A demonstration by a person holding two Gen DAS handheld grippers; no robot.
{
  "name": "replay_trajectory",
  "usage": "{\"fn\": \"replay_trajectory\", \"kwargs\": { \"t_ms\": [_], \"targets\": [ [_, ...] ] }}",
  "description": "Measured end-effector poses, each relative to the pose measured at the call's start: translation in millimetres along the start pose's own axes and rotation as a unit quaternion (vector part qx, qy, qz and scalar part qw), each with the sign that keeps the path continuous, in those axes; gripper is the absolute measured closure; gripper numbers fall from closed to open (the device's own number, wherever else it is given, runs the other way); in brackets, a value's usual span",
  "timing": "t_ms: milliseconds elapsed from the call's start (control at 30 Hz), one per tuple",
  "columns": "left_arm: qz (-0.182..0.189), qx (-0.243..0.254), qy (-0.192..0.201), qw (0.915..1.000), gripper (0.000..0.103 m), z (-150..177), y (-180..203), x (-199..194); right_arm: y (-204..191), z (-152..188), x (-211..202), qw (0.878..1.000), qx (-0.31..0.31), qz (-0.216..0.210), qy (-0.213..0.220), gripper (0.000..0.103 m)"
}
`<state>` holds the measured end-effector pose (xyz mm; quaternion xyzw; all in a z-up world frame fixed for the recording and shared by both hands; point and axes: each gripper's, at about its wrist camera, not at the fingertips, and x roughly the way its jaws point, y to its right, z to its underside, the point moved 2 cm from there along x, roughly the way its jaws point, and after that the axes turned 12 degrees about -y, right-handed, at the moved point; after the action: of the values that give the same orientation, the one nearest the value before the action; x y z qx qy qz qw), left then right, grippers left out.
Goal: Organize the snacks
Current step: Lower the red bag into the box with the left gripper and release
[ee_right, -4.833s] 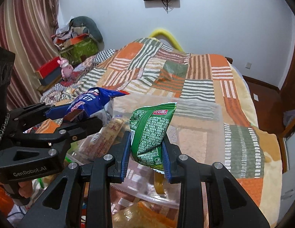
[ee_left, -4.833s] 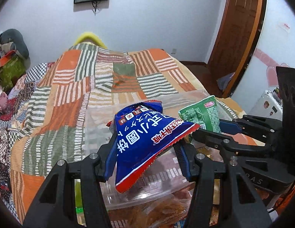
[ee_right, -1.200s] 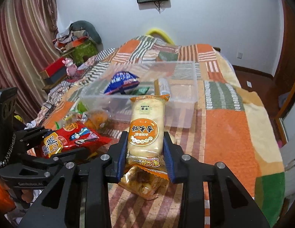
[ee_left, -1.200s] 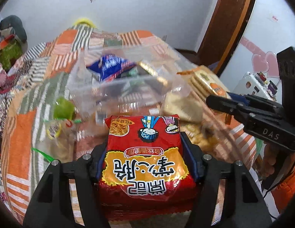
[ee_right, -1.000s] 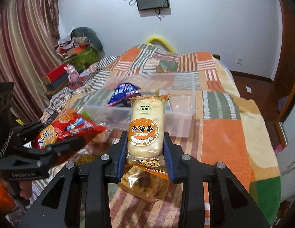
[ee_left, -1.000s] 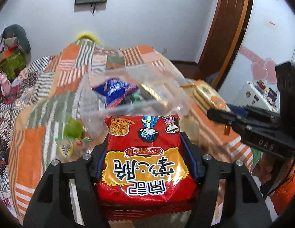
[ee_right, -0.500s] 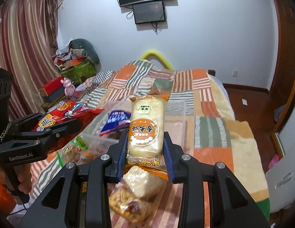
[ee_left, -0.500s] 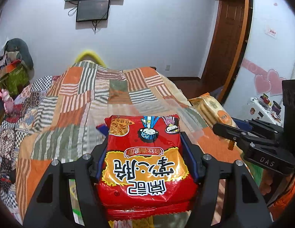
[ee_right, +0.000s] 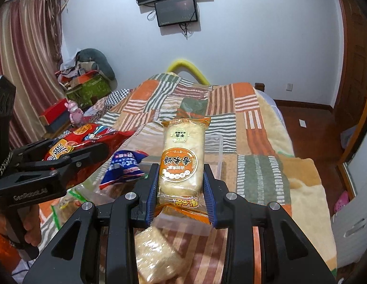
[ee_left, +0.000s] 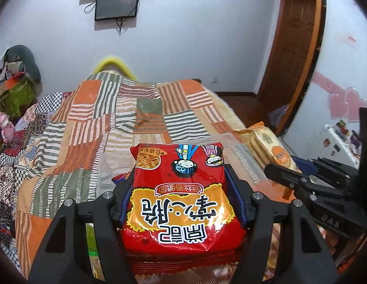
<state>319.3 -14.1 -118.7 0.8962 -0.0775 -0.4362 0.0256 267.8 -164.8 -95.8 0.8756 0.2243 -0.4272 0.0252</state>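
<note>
My left gripper [ee_left: 181, 194] is clamped on the red noodle packet [ee_left: 181, 196], held up over the bed. Right gripper [ee_right: 181, 189] pinches the rice cracker pack [ee_right: 182, 158]; the left one sits at its 9 o'clock. Below, the clear bin [ee_right: 220, 151] rim shows at 1 o'clock, with a blue snack bag [ee_right: 124, 165] inside. Beyond it, open patchwork quilt [ee_left: 88, 118] runs to the wall.

Glossy plastic noodle packet [ee_left: 183, 196]; woven cloth quilt [ee_left: 88, 123]
</note>
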Motion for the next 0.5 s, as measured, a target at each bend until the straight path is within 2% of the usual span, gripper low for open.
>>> {"fn": "replay_trajectory", "kwargs": {
  "t_ms": [333,500],
  "targets": [
    [-0.007,-0.008,-0.045,0.9989,0.037,-9.6,-3.4,52.5,3.1,-4.5,35.4,0.999,-0.006,0.001,-0.036,0.071],
    [-0.006,-0.005,-0.056,0.9984,0.037,-13.5,-1.1,65.8,3.1,-6.1,45.3,0.999,-0.013,0.004,-0.049,0.071]
  ]
}}
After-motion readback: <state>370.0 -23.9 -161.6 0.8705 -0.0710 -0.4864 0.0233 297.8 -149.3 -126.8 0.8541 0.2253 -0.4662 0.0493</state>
